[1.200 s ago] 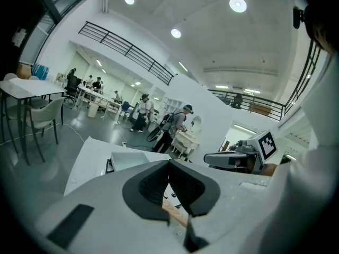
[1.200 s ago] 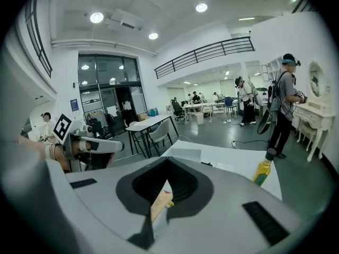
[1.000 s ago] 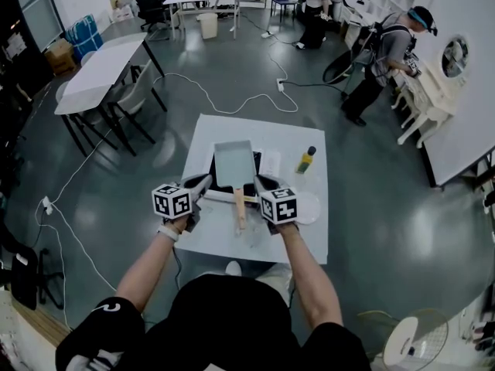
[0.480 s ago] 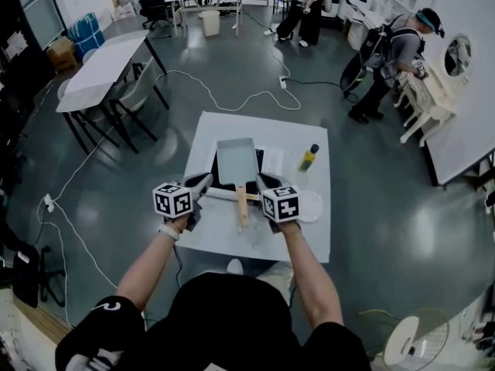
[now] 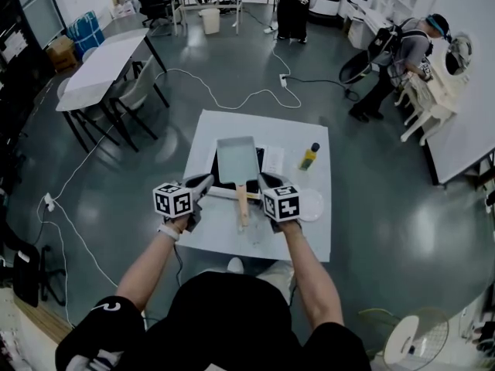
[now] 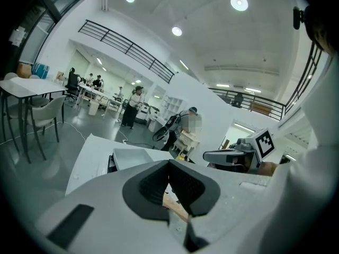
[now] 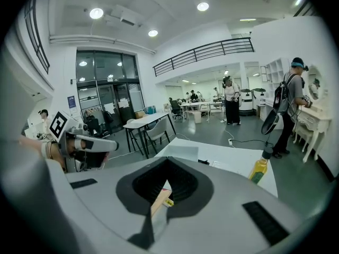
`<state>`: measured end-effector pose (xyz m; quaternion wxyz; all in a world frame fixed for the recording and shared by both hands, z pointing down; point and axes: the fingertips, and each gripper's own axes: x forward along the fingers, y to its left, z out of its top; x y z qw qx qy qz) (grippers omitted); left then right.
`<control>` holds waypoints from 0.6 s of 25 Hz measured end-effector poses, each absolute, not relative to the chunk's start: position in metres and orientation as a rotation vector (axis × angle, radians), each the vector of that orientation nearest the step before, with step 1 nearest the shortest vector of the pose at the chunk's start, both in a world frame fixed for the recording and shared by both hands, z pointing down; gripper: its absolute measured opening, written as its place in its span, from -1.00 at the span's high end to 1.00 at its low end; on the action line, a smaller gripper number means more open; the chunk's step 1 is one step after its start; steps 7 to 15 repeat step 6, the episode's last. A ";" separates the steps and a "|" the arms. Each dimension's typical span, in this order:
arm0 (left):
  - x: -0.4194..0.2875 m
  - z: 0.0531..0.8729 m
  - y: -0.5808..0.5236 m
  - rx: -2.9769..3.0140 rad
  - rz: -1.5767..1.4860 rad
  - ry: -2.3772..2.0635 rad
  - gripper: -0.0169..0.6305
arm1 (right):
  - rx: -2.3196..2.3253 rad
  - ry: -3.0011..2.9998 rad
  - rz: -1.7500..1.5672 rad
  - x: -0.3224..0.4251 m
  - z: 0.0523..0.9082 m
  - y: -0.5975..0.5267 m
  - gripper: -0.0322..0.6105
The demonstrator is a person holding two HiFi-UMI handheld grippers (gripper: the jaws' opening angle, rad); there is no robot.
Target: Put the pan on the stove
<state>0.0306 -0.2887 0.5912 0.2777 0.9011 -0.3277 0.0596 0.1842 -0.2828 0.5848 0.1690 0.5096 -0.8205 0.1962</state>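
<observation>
A grey rectangular pan rests on the black stove in the middle of the white table. Its wooden handle points toward me. My left gripper hovers just left of the handle, shut and holding nothing. My right gripper hangs just right of the handle, also shut and empty. In the left gripper view the pan lies beyond the closed jaws, and the right gripper shows at the right. In the right gripper view the pan is ahead and the handle lies below the jaws.
A yellow oil bottle stands on the table right of the stove, and a white plate lies by my right gripper. White cables run over the floor. Other tables, chairs and people are farther back.
Pan and both grippers stay where they were. People at the back of the room have walked on.
</observation>
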 end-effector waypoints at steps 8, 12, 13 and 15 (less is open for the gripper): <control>0.035 0.593 -0.286 2.426 0.162 -0.861 0.95 | 1.457 -2.319 0.576 0.189 0.591 -0.283 0.91; 0.035 0.593 -0.286 2.426 0.162 -0.861 0.95 | 1.457 -2.319 0.576 0.189 0.591 -0.283 0.91; 0.035 0.593 -0.286 2.426 0.162 -0.861 0.95 | 1.457 -2.319 0.576 0.189 0.591 -0.283 0.91; 0.035 0.593 -0.286 2.426 0.162 -0.861 0.95 | 1.457 -2.319 0.576 0.189 0.591 -0.283 0.91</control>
